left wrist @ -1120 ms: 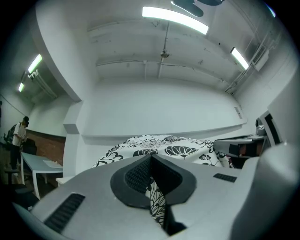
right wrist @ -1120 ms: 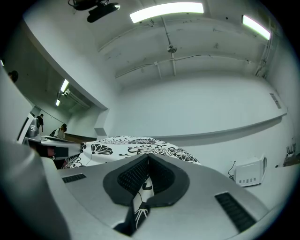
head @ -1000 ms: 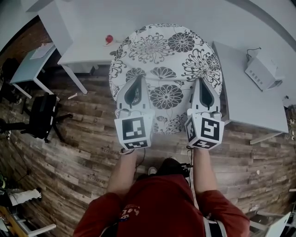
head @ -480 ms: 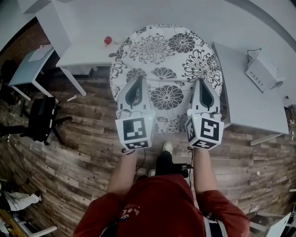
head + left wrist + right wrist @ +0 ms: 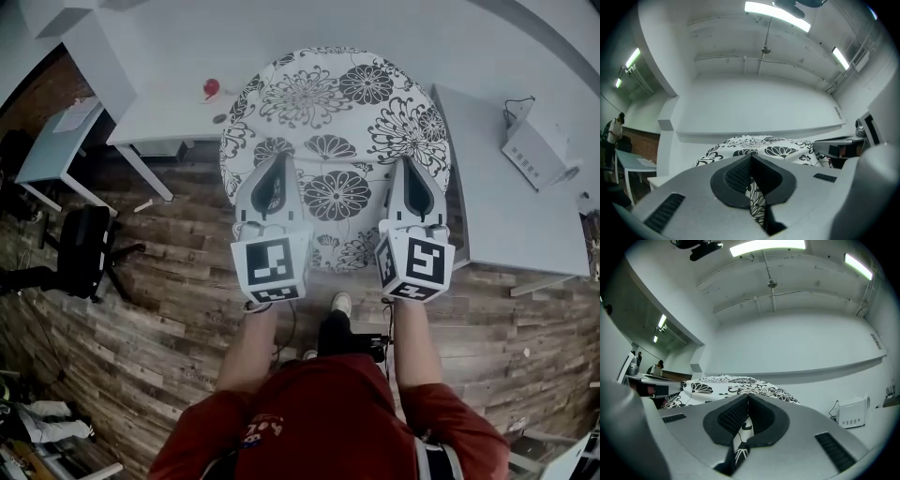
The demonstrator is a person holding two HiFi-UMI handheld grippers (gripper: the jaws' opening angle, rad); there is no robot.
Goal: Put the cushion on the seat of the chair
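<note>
— Where is the round white cushion with black flower print [image 5: 333, 103]?
— In the air above the wood-plank floor [image 5: 169, 309]. The left gripper [image 5: 274, 161] and the right gripper [image 5: 411, 165] each clamp its near edge, with fabric pinched between the pads in both gripper views.
— What's hidden?
— Whatever lies under the cushion.
— And around it?
— Beyond it on the left is a white table [image 5: 159, 98] with a small red object [image 5: 211, 87]. On the right, another white table [image 5: 497, 202] carries a white box [image 5: 536, 150]. A black office chair [image 5: 84, 246] stands well apart, far left.
</note>
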